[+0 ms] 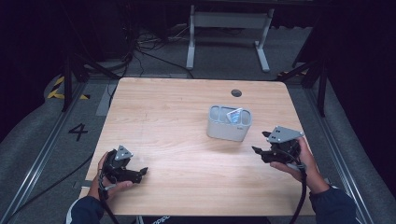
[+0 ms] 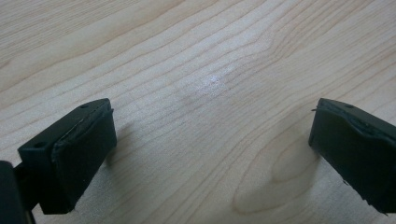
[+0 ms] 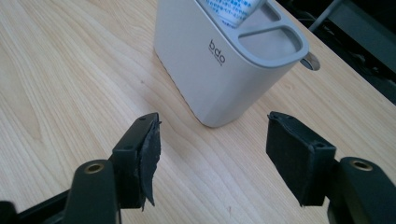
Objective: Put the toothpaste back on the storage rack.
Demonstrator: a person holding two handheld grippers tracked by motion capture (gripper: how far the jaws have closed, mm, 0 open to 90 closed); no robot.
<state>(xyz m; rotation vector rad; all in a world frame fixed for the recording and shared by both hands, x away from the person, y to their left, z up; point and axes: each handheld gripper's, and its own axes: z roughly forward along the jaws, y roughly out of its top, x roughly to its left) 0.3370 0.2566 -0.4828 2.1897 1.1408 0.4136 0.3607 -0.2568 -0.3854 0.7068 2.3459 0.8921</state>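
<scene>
Reading "bdo" on grey holder (image 3: 219, 70), blue-print tube (image 3: 231, 11) inside, floor "4" (image 1: 78, 131)

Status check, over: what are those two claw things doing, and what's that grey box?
Left gripper open, over bare table. Right gripper open, facing grey holder, apart. Tube inside. Path clear.

Bright, even overhead light on the table (image 1: 177, 121); dark surroundings, soft shadows, mild blur.
</scene>
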